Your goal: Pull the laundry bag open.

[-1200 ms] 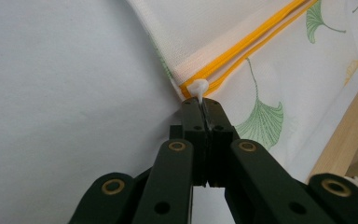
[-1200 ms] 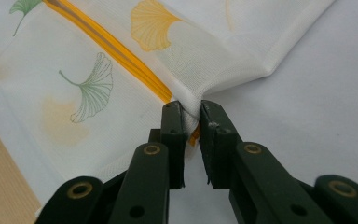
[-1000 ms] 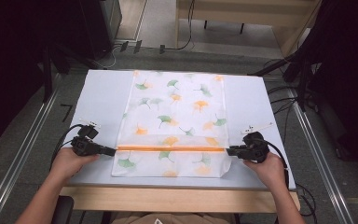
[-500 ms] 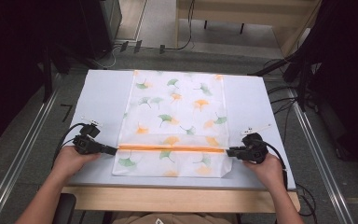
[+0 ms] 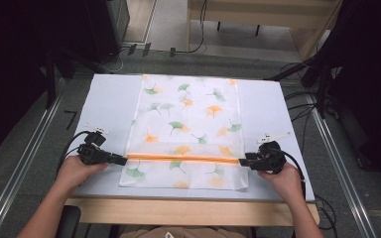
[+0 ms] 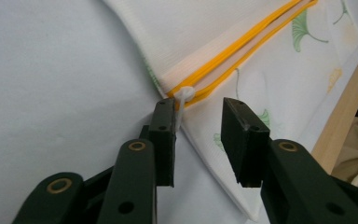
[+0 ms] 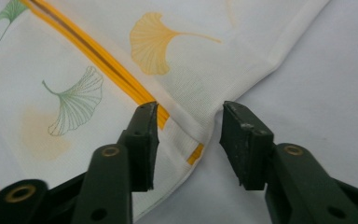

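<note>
The leaf-print cloth point(image 5: 186, 131) lies flat on the counter point(image 5: 109, 106), its orange band point(image 5: 182, 158) running from 9 to 3 o'clock. The left gripper point(image 5: 121, 160) and right gripper point(image 5: 243, 161) sit at the band's 2 ends, fingers just opened and apart, clamping nothing. The left gripper view shows a white tab point(image 6: 183, 96) against one finger point(image 6: 164, 135). Dark floor surrounds the counter.

My black two-jaw tool point(image 6: 198, 140) faces a white mesh bag point(image 5: 188, 119) printed with green and orange ginkgo leaves, orange-zipped.
</note>
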Action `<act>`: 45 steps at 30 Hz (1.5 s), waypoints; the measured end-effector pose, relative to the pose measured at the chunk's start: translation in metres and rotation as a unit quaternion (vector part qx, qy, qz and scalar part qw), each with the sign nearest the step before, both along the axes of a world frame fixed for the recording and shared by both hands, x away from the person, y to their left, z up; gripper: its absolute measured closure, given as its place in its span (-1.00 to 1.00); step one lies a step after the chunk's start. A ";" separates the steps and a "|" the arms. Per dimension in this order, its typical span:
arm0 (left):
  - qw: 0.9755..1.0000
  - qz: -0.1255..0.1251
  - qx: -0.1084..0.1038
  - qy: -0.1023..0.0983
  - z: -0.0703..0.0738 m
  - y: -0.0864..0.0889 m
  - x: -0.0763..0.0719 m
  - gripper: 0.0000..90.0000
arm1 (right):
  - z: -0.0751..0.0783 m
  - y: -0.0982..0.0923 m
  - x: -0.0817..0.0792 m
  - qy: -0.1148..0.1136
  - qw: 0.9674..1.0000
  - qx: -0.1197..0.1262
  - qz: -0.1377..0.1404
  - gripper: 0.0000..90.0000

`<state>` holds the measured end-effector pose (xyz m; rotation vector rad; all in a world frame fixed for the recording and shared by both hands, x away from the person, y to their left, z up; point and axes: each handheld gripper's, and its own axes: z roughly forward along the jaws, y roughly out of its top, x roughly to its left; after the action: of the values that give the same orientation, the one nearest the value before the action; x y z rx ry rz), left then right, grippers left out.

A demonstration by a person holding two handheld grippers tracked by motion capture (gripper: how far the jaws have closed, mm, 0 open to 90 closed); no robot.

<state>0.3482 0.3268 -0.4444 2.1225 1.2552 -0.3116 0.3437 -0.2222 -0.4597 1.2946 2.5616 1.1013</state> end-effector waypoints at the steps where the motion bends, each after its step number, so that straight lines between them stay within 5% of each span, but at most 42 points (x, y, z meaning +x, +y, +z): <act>1: 1.000 0.003 -0.009 -0.005 0.002 0.001 -0.001 0.41 | 0.001 -0.002 0.000 -0.005 1.000 0.001 -0.003 0.22; 4: 0.999 0.014 -0.023 -0.020 0.007 0.003 -0.002 0.26 | 0.003 -0.006 -0.001 -0.013 1.000 0.008 -0.013 0.15; 14: 0.996 0.046 -0.019 -0.076 0.017 0.013 -0.005 0.03 | 0.009 -0.019 -0.005 -0.031 0.999 0.024 -0.029 0.07; 27: 0.984 0.098 0.010 -0.151 0.022 0.035 -0.007 -0.14 | 0.012 -0.044 -0.006 -0.056 0.995 0.042 -0.064 -0.15; 45: 0.974 0.142 0.056 -0.165 0.015 0.051 -0.005 -0.20 | 0.000 -0.061 0.002 -0.082 0.991 0.014 -0.108 -0.31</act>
<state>0.3435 0.3780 -0.4291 1.9480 1.3736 0.2333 0.3458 -0.2831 -0.4600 1.3850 2.2357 1.1521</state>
